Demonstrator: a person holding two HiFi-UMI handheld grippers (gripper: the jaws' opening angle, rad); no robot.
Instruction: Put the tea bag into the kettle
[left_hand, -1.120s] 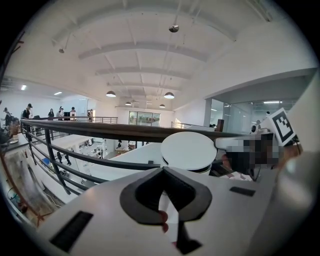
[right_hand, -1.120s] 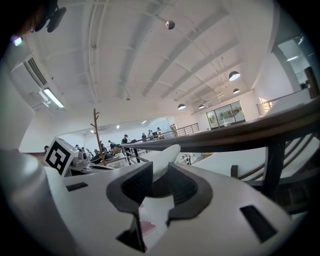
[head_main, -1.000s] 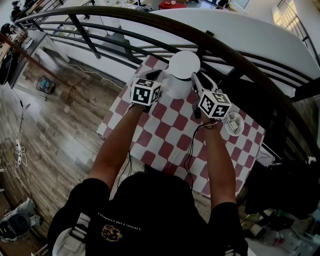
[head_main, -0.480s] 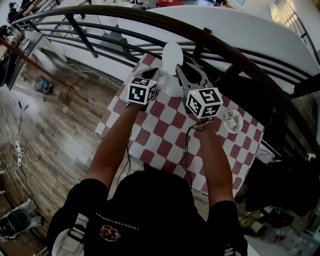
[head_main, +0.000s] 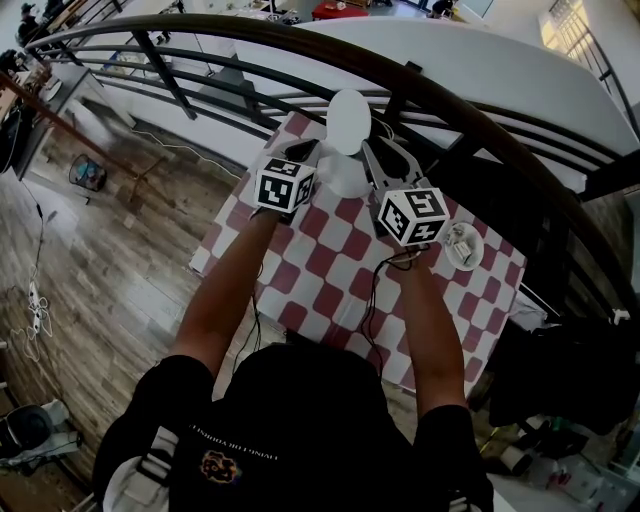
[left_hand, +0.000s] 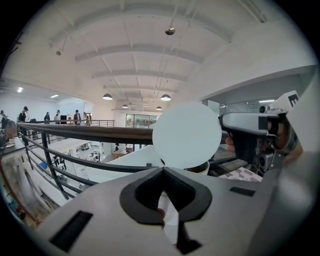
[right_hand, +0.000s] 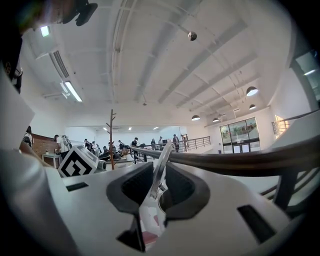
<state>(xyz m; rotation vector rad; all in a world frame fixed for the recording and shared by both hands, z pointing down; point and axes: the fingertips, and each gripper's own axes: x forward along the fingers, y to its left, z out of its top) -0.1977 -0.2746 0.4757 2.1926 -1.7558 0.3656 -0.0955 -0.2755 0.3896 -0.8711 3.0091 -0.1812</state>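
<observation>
My left gripper (left_hand: 162, 172) had its jaws shut on the white kettle (head_main: 345, 180), steadying it. My right gripper (right_hand: 161, 167) had its jaws pinched on the lid (left_hand: 186, 135), holding it upright so the mouth stood clear.

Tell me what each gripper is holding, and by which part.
The right gripper grips the upright round white lid by its rim. The left gripper is closed on something white beside the white kettle, likely its handle.

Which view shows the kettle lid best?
Left gripper view: the lid faces it as a full white disc. Head view shows a small oval; right gripper view shows it edge-on between the jaws of the right hand-held gripper.
</observation>
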